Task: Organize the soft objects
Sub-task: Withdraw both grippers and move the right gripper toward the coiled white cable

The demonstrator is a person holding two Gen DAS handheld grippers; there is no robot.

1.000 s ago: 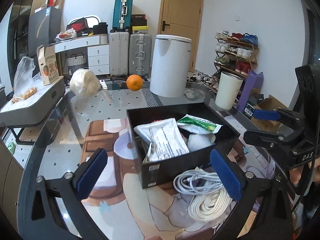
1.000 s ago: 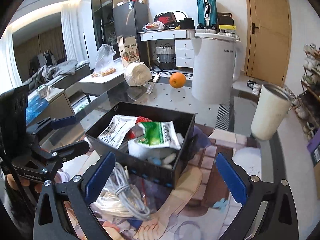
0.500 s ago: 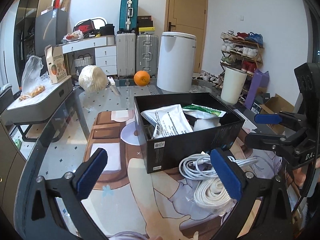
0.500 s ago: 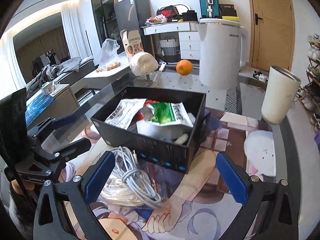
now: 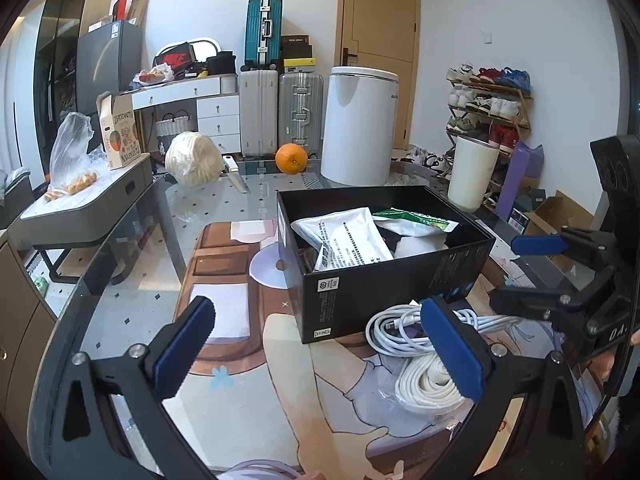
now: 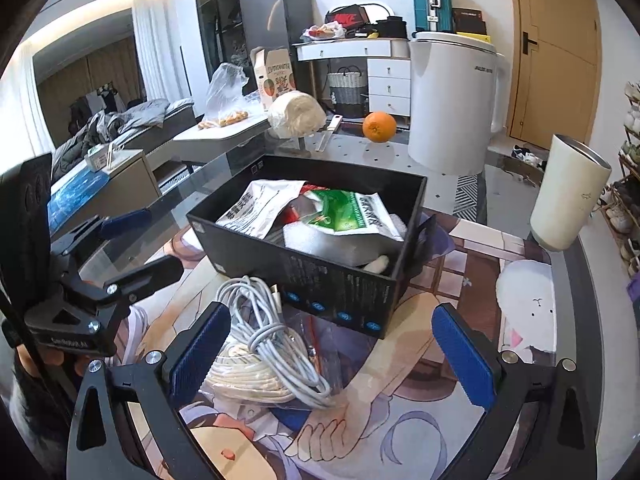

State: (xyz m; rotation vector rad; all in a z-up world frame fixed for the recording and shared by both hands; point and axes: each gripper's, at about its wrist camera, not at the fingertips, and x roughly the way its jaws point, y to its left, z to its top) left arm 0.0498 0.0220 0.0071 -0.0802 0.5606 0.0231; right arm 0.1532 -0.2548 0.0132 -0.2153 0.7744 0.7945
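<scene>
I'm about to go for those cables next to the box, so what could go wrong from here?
1. The white charging cable lies loosely looped over the coiled white cord; one pinch may lift both or drag a trailing loop.
2. The black box stands right behind them, so a pull could snag or shove it.
3. It is already piled with packets, leaving little room.

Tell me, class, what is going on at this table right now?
A person holds two handheld grippers over a glass table with a printed mat. Both the left gripper and the right gripper have jaws open and hold nothing. A black cardboard box already contains white and green soft packets. The bundle of white coiled cables lies on the mat just outside the box, not yet gripped.
</scene>
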